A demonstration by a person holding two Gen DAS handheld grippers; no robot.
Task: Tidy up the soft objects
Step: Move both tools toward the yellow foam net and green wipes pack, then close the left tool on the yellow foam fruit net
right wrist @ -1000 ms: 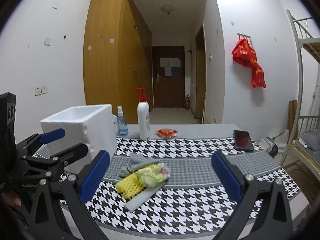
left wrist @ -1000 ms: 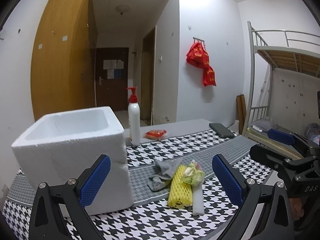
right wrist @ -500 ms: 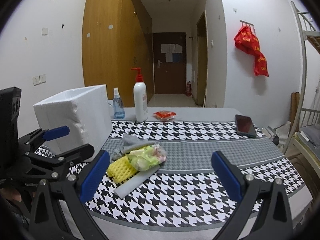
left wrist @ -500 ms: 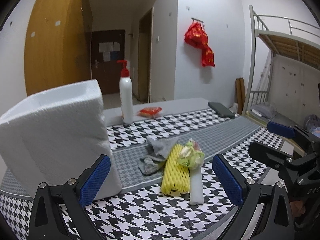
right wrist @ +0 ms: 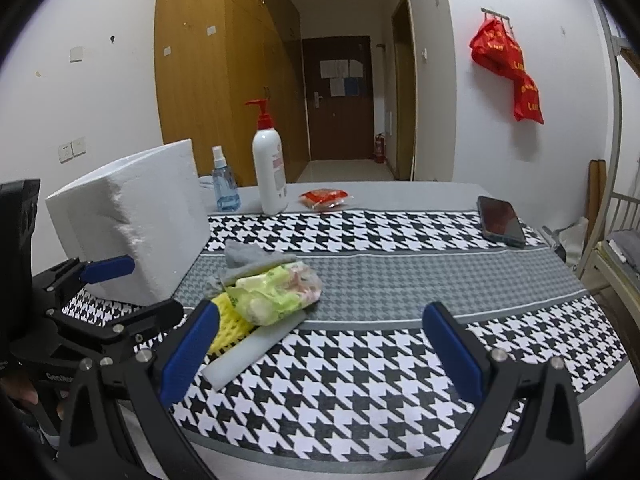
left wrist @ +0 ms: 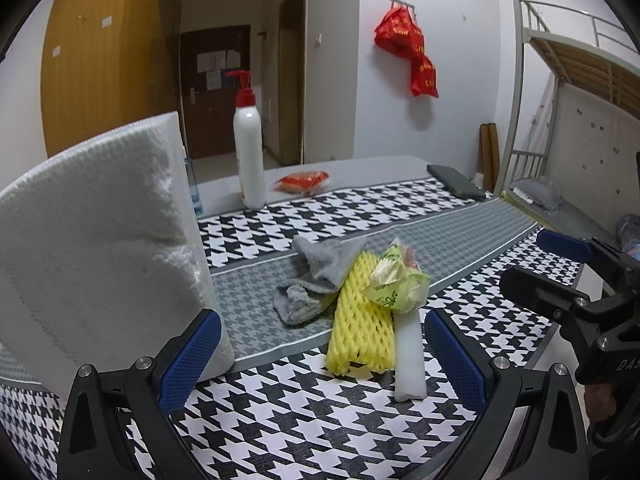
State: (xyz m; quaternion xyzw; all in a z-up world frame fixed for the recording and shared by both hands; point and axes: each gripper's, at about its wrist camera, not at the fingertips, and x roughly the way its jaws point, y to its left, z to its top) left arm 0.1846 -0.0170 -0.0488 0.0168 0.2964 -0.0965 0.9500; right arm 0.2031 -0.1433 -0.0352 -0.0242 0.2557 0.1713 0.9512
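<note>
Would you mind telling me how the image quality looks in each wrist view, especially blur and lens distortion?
Left wrist: the foam box looms soft and smeared, the bed frame bows from fisheye. Right wrist: sharper overall, the pile's green bag crisp, dark vignette in the corners.

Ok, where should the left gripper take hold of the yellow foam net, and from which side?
Grip the yellow foam net at its near free end, coming from the front. The green bag and grey cloth cover its far end; the white foam strip flanks its right.

Dim, even indoor light, soft shadows, strong fisheye bending with dark vignetted corners, slight blur.
</note>
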